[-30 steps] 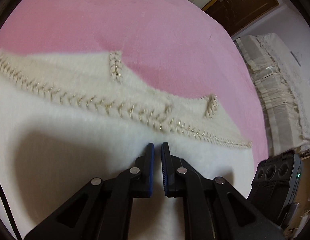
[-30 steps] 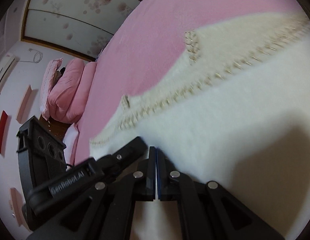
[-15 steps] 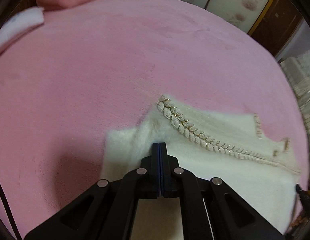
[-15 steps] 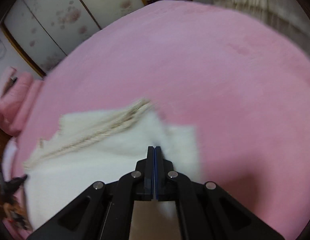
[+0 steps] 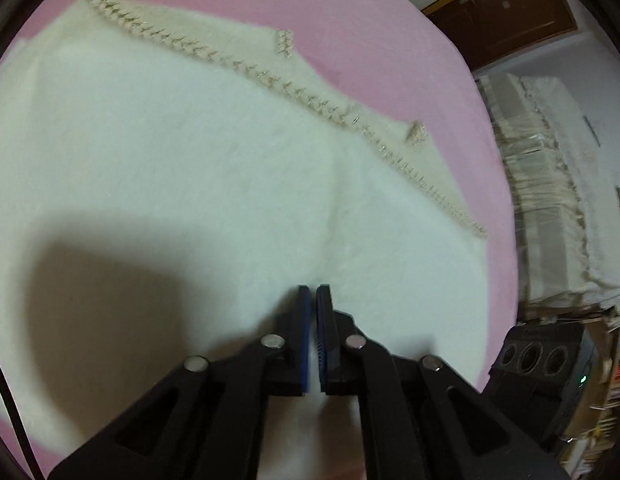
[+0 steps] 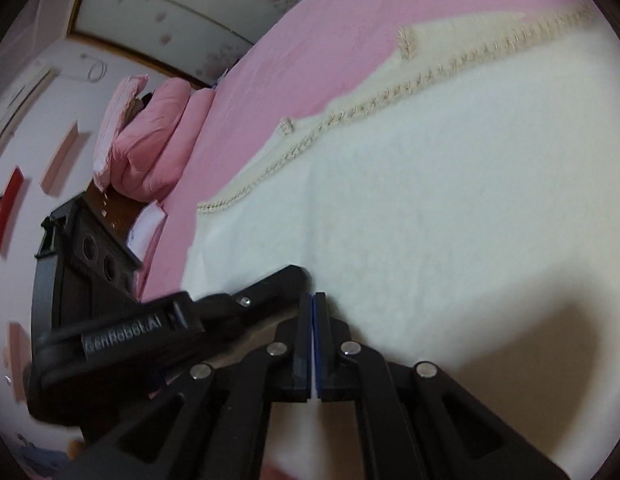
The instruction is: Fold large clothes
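White fuzzy garment with braided trim lies spread on pink bed. Left gripper and right gripper side by side over near edge, jaws pressed together, apparently nothing pinched. Step: between folds. Next: reopen, pinch edge.

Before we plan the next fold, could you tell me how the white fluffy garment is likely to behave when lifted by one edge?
The garment will probably drape limply: it lies flat on the pink bed with soft creases. Its fuzzy pile suggests it grips rather than slips. The braided trim may make that edge slightly heavier and stiffer.
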{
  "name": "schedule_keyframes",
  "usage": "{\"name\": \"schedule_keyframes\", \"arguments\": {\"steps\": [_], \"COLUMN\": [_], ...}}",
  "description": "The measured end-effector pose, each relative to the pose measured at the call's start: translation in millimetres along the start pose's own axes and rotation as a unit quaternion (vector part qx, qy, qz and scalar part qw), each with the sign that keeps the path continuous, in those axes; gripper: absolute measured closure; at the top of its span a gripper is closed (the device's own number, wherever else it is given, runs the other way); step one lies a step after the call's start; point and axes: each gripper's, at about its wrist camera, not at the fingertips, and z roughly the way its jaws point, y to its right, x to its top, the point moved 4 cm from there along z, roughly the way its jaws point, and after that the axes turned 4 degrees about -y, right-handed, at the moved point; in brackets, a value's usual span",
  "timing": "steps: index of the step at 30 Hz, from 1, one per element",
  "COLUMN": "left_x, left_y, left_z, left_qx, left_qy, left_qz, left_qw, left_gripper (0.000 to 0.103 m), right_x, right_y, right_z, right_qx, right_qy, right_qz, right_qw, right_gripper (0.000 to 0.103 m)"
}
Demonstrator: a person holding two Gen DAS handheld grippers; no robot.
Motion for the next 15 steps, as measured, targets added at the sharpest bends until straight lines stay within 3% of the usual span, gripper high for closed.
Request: {"name": "schedule_keyframes", "arguments": {"steps": [3,5,7,8,9,10,11,12,14,15], "left_x": [-6.1,-1.8,1.9,6.0,9.2,15.2,20.4,25.1,28.2,30.7], "left_y": [-23.3,-44.9,-57.3,-65.6,-67.4,-85.6,-97.8,-123.8,-146.0,-152.2], "left_z": [-5.4,-20.9,-33.0,-44.8,-45.5,-56.8,-63.5,-77.9,-90.8,-97.6], "left_qx": [-0.019,0.008,0.042,0.05,0.076,0.162,0.198,0.212,0.167,0.235], "left_qy": [-0.005,0.015,0.037,0.042,0.046,0.056,0.063,0.068,0.056,0.06], "left_qz": [-0.026,-0.02,0.014,0.034,0.04,0.045,0.05,0.042,0.006,0.001], "left_qw": [0.9995,0.9996,0.9983,0.9973,0.9953,0.9843,0.9768,0.9739,0.9843,0.9701], "left_gripper": [0.102,0.102,0.102,0.102,0.102,0.102,0.102,0.102,0.102,0.102], "right_x": [-1.4,1.9,12.3,19.0,27.8,31.9,36.0,39.0,44.0,45.7], "right_y": [16.2,23.7,42.3,55.3,69.2,82.4,97.8,112.6,140.5,147.5], "right_z": [2.9,-1.2,-20.9,-36.2,-51.5,-68.0,-85.2,-103.3,-134.1,-143.0], "right_qx": [0.026,0.016,-0.053,-0.055,-0.067,-0.075,-0.118,-0.161,-0.188,-0.203], "right_qy": [-0.012,-0.023,-0.015,-0.013,-0.007,-0.001,0.009,0.021,0.033,0.037], "right_qz": [0.027,0.001,-0.041,-0.047,-0.042,-0.038,-0.036,-0.038,0.001,0.013], "right_qw": [0.999,1.0,0.998,0.997,0.997,0.997,0.992,0.986,0.982,0.978], "right_gripper": [0.103,0.103,0.103,0.103,0.103,0.103,0.103,0.103,0.103,0.103]}}
